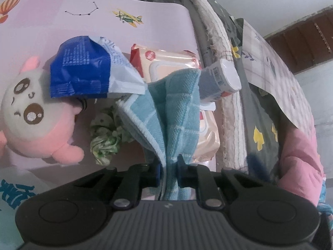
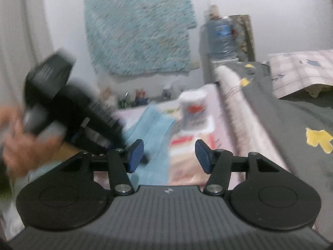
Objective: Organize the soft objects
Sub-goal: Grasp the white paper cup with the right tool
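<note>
My left tool (image 1: 169, 174) is clenched on a light-blue checked woven towel (image 1: 177, 112), which drapes over a peach wet-wipes pack (image 1: 166, 62) on the pink printed tabletop (image 1: 62, 27). A blue-and-white plastic pouch (image 1: 83, 70) lies just beside the towel, overlapping a round pink-and-white plush toy (image 1: 37, 116); a crumpled green-and-white cloth (image 1: 106, 139) sits between toy and towel. My right tool (image 2: 169, 156), blurred, stands released with nothing between its blue pads (image 2: 136, 155), near the towel.

On the table (image 1: 62, 31), the towel (image 1: 179, 112) drapes over wipes packs (image 1: 166, 62); plush toy (image 1: 35, 112) lies left, bed (image 1: 264, 125) right.
</note>
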`<state>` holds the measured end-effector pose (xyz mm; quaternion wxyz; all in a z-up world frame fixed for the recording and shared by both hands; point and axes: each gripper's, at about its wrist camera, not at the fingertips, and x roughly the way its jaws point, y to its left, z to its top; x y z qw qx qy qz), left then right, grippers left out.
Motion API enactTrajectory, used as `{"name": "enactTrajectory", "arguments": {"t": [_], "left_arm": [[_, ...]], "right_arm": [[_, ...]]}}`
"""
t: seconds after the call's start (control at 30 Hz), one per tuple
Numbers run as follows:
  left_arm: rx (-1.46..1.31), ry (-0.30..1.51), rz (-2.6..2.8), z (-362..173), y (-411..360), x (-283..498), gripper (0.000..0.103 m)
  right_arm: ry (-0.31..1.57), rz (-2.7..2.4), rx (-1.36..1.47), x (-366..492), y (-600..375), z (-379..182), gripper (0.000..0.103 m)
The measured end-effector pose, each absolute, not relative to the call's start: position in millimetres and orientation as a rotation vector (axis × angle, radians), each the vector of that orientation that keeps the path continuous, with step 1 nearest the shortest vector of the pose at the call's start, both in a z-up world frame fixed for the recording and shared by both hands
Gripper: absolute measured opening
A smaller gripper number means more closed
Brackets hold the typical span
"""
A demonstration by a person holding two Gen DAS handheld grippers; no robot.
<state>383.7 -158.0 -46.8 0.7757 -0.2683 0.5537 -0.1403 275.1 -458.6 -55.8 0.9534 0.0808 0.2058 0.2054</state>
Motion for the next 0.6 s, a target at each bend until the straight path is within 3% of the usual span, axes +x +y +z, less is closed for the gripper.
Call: {"name": "enactTrajectory", "arguments": {"t": [0.17,0.43,0.53,0.6], "left_arm": [[-0.604,1.207,-0.295,-50.6,-156.5,385.7,0.015],[-0.597,1.206,-0.278,-52.1,-156.8,387.1,0.015],[-0.593,1.2,-0.275,-50.9,-158.6,385.7,0.014],[-0.597,1.201,-0.271,-50.5,-159.5,384.8,0.014]], "right_arm": [[0.425,0.4,0.2,330.3,-465.7,-51.0,0.08],[0.513,0.429,0.278,401.4,-448.3,-74.0,0.081],[0.52,0.413,0.293,412.0,-441.5,-77.5,0.059],[0.526,0.41,0.31,412.1,-441.7,-79.4,0.054]]}}
